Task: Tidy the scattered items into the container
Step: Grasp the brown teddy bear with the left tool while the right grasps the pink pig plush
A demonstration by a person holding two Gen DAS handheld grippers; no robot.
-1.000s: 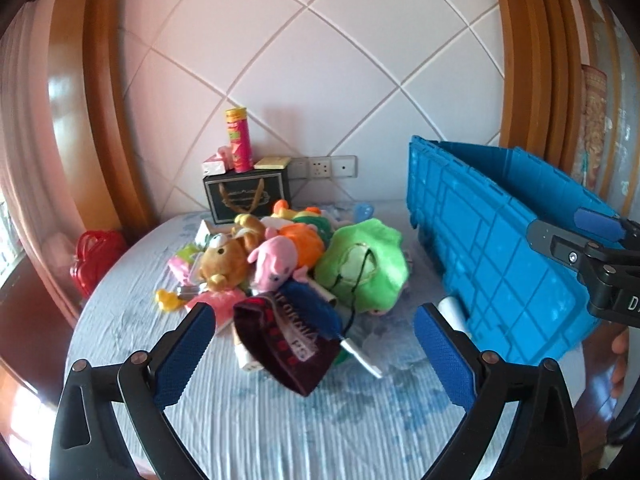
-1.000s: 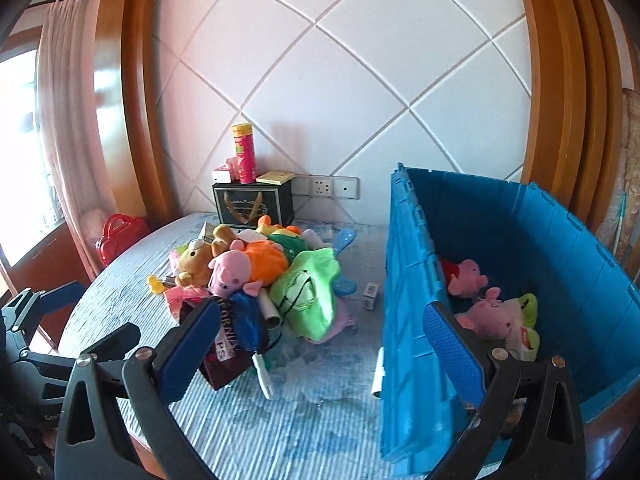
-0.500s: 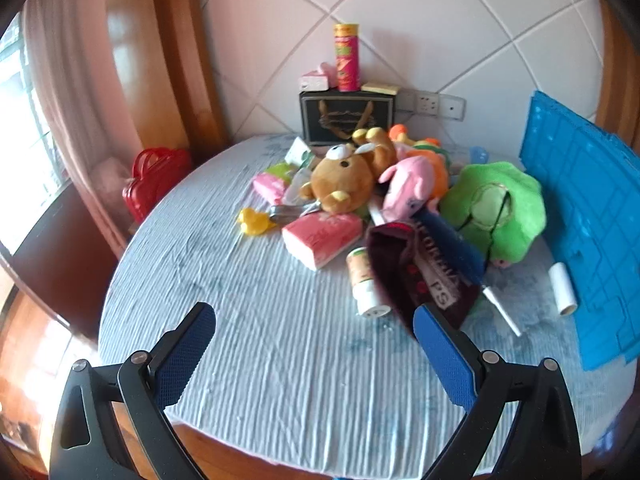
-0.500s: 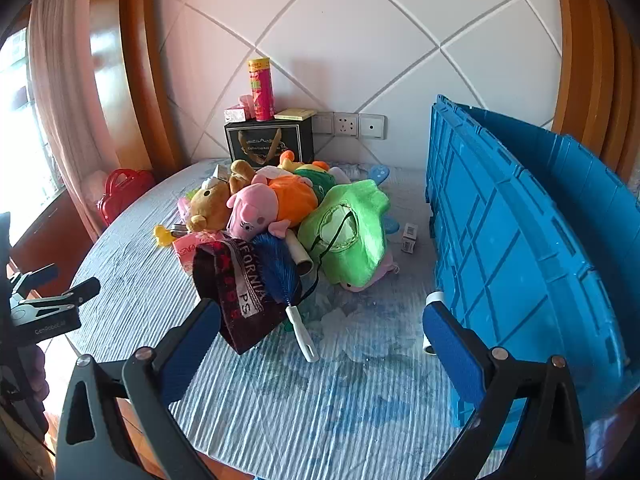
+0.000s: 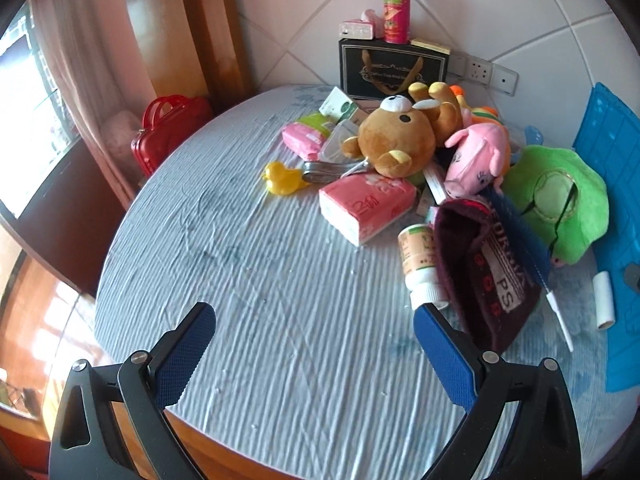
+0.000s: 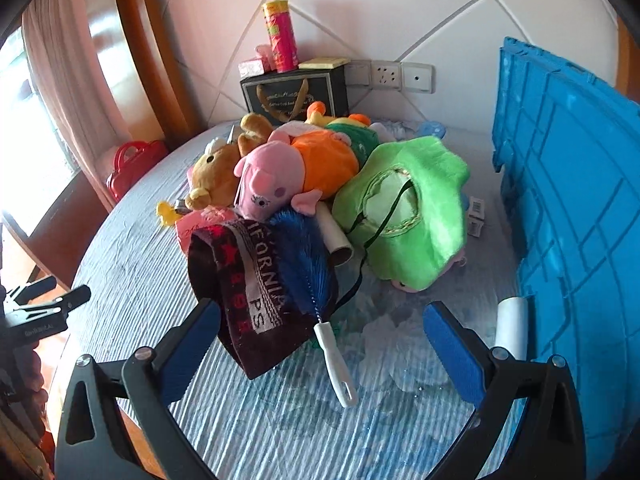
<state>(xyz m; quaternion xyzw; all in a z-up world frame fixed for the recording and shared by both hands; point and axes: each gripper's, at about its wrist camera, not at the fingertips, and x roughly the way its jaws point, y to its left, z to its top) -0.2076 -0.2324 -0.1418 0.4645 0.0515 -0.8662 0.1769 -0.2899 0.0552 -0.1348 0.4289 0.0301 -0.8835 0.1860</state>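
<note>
Scene: a round counter (image 5: 248,280) with a pale blue ribbed cloth, a heap of toys and small goods at its far side.
Container: a blue crate (image 6: 576,208) stands at the right edge of the counter, just beside the heap.
Scattered items: a brown bear plush (image 5: 394,140), a pink pig plush (image 6: 272,182), a green plush (image 6: 404,216), a pink tissue pack (image 5: 366,208), a small white bottle (image 5: 420,264), a dark knit hat (image 6: 252,292) with a blue brush (image 6: 316,280) lying on it, and a white roll (image 6: 510,324) against the crate.
Left tongs (image 5: 314,354): spread wide, holding nothing, above bare cloth near the bottle.
Right tongs (image 6: 320,354): spread wide, holding nothing, the hat and brush handle between the fingers.
Step in hand: approach for a pick; nothing is gripped.
Next move: likely lower one pair onto a near item, close, then carry it over the crate wall.
</note>
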